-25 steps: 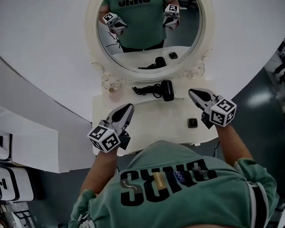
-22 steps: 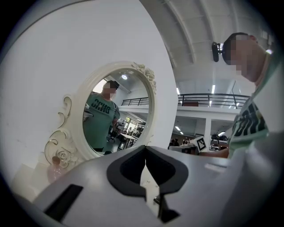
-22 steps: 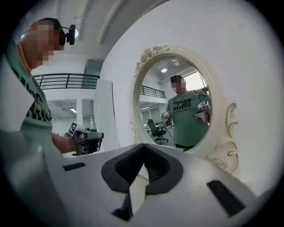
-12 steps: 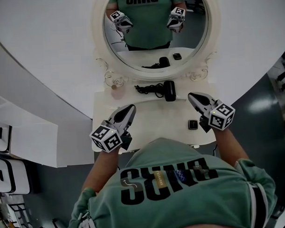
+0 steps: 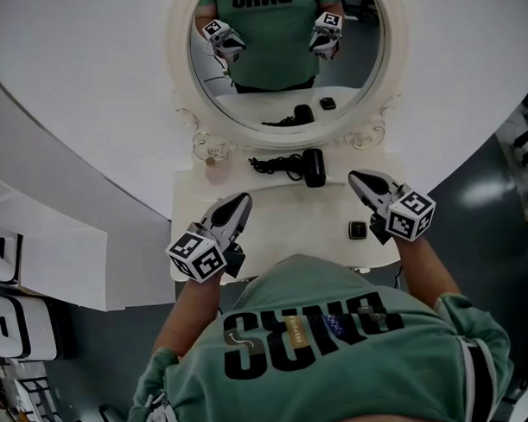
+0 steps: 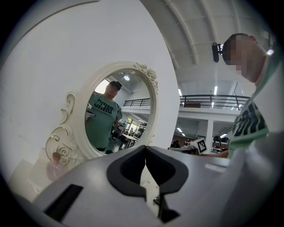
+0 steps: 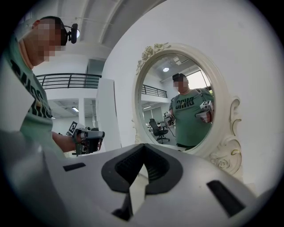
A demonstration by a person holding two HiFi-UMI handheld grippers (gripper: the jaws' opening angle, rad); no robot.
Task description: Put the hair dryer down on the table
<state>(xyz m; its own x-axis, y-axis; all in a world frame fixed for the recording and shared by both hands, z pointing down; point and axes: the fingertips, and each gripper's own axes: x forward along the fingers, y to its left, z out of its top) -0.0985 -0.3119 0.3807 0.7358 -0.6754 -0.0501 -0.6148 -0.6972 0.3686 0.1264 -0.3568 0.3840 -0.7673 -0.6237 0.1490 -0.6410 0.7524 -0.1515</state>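
A black hair dryer (image 5: 310, 167) lies on the white dressing table (image 5: 282, 227) at its back, just under the mirror, with its black cord (image 5: 269, 166) bunched to its left. My left gripper (image 5: 240, 200) hovers over the table's front left, shut and empty. My right gripper (image 5: 356, 177) hangs over the front right, also shut with nothing in it. Both point toward the mirror, well short of the dryer. In the left gripper view my gripper (image 6: 145, 150) has its tips together; in the right gripper view my gripper (image 7: 144, 148) has its tips together too.
An oval mirror in an ornate white frame (image 5: 192, 122) stands behind the table and reflects the person and both grippers. A small black square object (image 5: 357, 228) lies near the table's right front. A small pinkish bottle (image 5: 214, 162) stands at the back left. White drawers (image 5: 13, 331) lie far left.
Over the last second the view shifted slightly, so the mirror and table sit a little differently in frame. Both grippers and the hair dryer keep nearly the same places.
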